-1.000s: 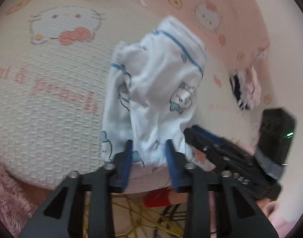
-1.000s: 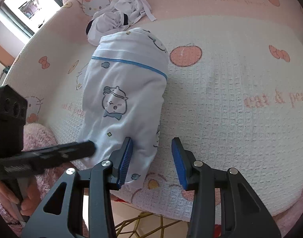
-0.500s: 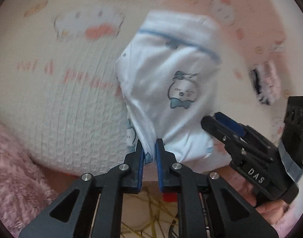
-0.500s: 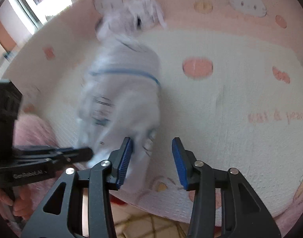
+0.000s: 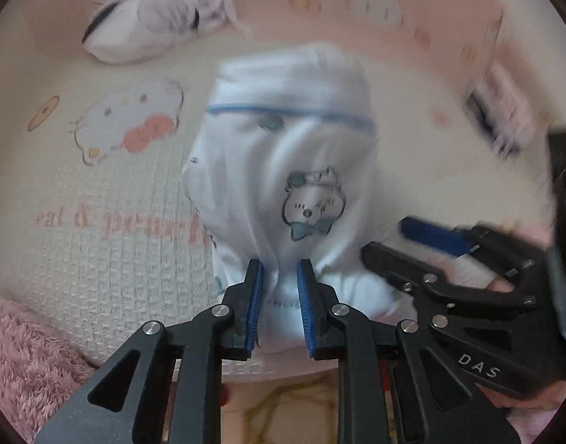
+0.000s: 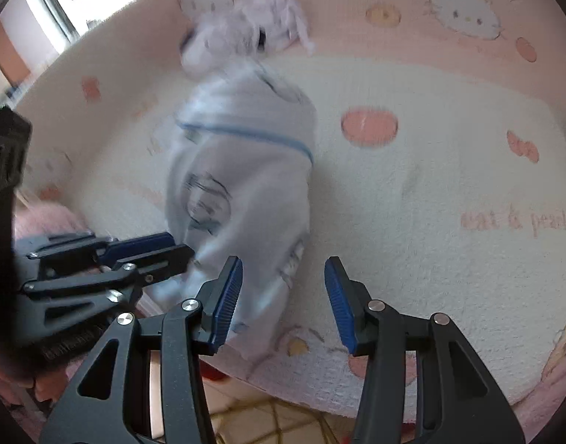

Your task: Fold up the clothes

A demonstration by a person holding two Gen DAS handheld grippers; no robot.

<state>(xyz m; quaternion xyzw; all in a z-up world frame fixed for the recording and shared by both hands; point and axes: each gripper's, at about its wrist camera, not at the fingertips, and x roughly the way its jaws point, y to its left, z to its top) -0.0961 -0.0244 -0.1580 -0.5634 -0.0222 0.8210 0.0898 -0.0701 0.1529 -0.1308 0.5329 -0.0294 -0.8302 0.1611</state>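
A white garment (image 5: 283, 170) with a blue trim line and a cartoon print lies on the pink-and-cream bed cover (image 5: 98, 192), near the front edge. My left gripper (image 5: 279, 281) has the garment's near hem bunched between its blue pads; its jaws are opening, and the cloth still fills the gap. In the right wrist view the garment (image 6: 242, 185) is blurred, and the left gripper (image 6: 150, 248) comes in from the left at its lower edge. My right gripper (image 6: 283, 264) stands open over the cover, its left finger beside the garment's near corner, gripping nothing.
A heap of white clothes (image 5: 153, 26) lies at the back of the bed. A dark-and-pink item (image 5: 494, 122) sits at the far right. A pink fluffy throw (image 5: 20, 351) covers the near left corner. The bed's front edge drops to a tiled floor (image 6: 275, 418).
The left jaws, first wide around the hem, shut on it and have now widened slightly. The left view rolled, so the garment now stands upright. The right gripper stayed open, shifting little.
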